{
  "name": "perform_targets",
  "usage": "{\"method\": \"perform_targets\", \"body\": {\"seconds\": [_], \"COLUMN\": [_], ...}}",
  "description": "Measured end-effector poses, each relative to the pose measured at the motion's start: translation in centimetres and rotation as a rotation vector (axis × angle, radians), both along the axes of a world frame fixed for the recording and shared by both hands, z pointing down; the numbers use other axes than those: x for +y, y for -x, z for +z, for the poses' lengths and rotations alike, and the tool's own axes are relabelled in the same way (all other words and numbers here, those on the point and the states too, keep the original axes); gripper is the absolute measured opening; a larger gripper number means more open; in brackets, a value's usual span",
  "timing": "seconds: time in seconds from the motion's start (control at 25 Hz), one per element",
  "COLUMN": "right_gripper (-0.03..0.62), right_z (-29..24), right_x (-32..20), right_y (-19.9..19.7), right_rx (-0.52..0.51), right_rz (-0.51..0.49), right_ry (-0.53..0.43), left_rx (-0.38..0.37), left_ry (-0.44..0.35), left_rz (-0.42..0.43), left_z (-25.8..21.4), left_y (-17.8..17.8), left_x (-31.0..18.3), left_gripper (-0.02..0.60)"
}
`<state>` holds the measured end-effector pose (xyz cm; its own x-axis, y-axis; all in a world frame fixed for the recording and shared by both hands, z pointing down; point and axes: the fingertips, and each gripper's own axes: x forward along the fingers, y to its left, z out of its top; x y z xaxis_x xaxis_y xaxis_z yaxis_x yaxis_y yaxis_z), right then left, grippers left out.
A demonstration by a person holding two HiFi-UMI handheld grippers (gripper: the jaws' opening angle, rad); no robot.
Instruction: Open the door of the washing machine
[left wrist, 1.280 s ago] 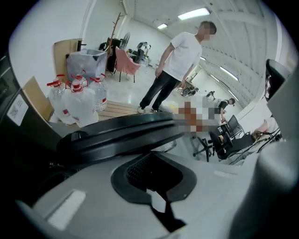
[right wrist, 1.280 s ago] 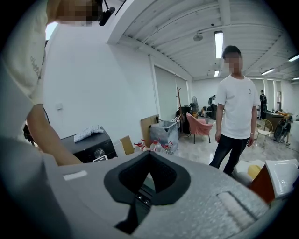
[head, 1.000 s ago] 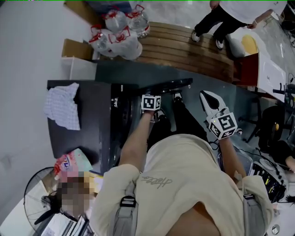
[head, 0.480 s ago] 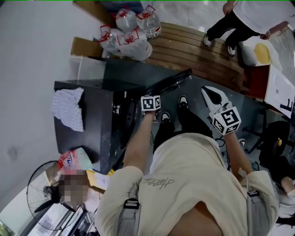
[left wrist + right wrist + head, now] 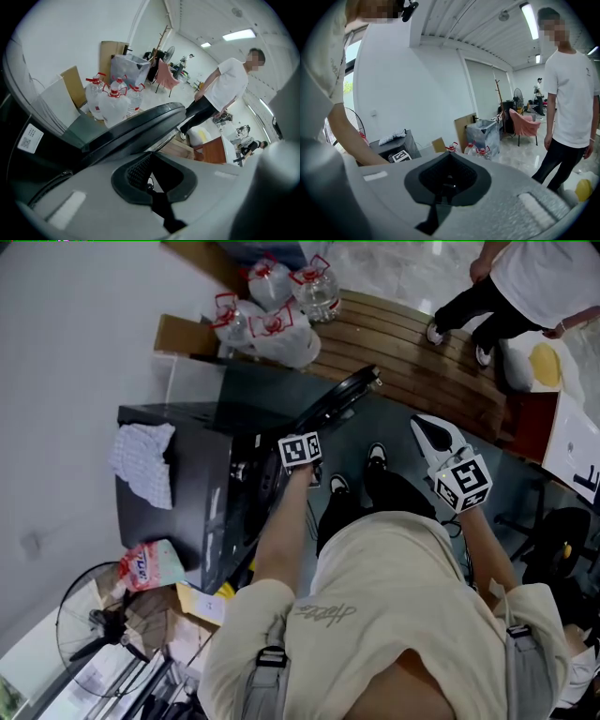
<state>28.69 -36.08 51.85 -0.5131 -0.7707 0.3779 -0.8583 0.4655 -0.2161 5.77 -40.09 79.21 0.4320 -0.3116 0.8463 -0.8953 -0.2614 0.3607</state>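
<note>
Clutter on the floor
Red-capped water jugs (image 5: 272, 310) cluster beside a slatted wooden platform (image 5: 403, 343); a floor fan (image 5: 94, 645) stands near a snack bag (image 5: 142, 566).

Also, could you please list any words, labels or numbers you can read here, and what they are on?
No text reads clearly.
Shirt: script word, too blurred.
Pink packet: blue print, too blurred.
Sticker on the washing machine: square code, print too small.

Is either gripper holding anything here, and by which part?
Nothing is clamped. The left gripper has its jaws together and empty, with the rim of the washing machine door just beyond them; contact cannot be told. The right gripper is shut, empty.
</note>
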Motion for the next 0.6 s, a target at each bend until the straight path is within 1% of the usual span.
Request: {"method": "perform_targets", "body": {"seconds": [0.16,0.28,0.4,0.6], "right_gripper": [0.002,0.002,0.002,0.002], "right_z": [0.1,0.0,-0.1,-0.1], "right_x": [-1.4,-2.2,-2.7,-3.2], "right_y": [-0.4,-0.6,-0.5,-0.5], "right_rx": [0.000,-0.004,-0.009,-0.017], "right_rz": [-0.020,-0.026,-0.033,-0.039], "right_ry": [0.002,0.001,-0.002,-0.005], "left_rx": [0.003,0.002,-0.013,-0.021], "left_ry": [-0.008,-0.017,-0.018,-0.013], "left_rz": [-0.071,-0.103,-0.106,-0.091], "left_z": [-0.2,-0.7,-0.9,-0.9], "left_y": [0.8,1.2,1.6,1.3], "left_x": [-1.5,-2.7,-3.4,-2.9], "left_gripper": [0.017,0.017,0.017,0.017]}}
